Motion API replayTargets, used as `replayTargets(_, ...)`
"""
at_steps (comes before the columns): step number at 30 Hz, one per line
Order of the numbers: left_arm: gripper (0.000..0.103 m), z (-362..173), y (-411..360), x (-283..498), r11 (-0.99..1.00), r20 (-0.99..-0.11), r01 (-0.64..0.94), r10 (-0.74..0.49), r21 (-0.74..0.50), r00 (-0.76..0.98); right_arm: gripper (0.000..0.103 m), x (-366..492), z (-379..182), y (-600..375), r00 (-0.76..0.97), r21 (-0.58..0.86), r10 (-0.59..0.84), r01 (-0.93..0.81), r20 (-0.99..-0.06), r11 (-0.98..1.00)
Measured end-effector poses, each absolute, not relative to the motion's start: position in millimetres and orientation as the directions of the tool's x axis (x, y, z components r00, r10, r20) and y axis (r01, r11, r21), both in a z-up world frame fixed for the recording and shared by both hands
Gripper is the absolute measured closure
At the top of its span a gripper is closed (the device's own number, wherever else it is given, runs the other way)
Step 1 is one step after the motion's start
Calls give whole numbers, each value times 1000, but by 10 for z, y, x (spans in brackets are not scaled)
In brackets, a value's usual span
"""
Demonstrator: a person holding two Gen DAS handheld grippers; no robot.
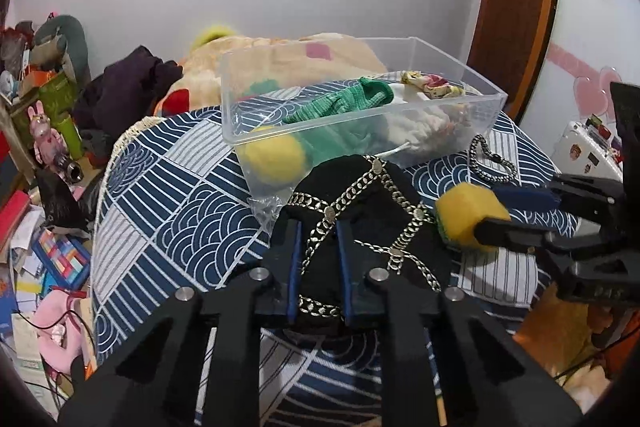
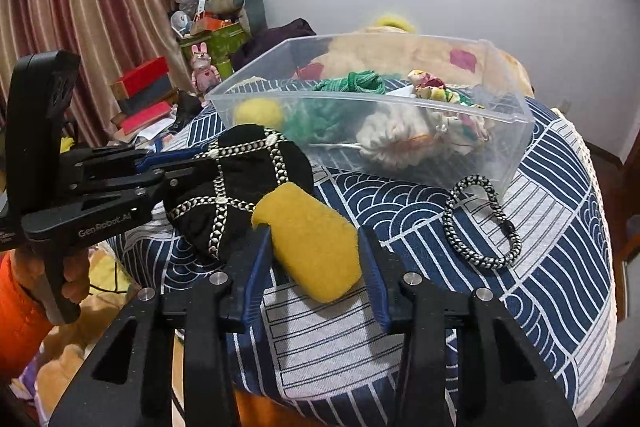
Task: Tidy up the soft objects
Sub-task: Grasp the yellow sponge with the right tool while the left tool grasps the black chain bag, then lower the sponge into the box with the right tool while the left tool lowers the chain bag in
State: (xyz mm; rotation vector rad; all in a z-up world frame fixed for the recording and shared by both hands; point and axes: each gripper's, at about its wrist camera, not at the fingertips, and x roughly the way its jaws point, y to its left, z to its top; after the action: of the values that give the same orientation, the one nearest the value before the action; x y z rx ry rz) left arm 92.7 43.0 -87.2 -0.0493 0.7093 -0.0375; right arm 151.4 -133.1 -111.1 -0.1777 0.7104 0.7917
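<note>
Right wrist view shows the yellow sponge (image 2: 310, 243) lying between the right gripper (image 2: 316, 267) jaws — they stand apart either side of it, the left pad touching or nearly so, the right one just clear. Its long axis runs from far-left to near-right, slanted across the jaws rather than along them. It rests on the patterned bed cover (image 2: 560, 211), near the clear plastic bin (image 2: 516, 135), which lies farther off and slightly right and already holds soft things. The left gripper (image 1: 318, 267) has its jaws pressed into the black chained pouch (image 1: 360, 211) — seemingly clamped on it, left of the sponge. The braided bracelet (image 2: 480, 223) lies right, apart.
</note>
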Motion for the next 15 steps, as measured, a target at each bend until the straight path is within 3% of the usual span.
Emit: replayTargets(15,92,-272,393,718,992,-518,71,-116,-104,848,65,1434,-706,-1735,607,107,585,-639,-538,761)
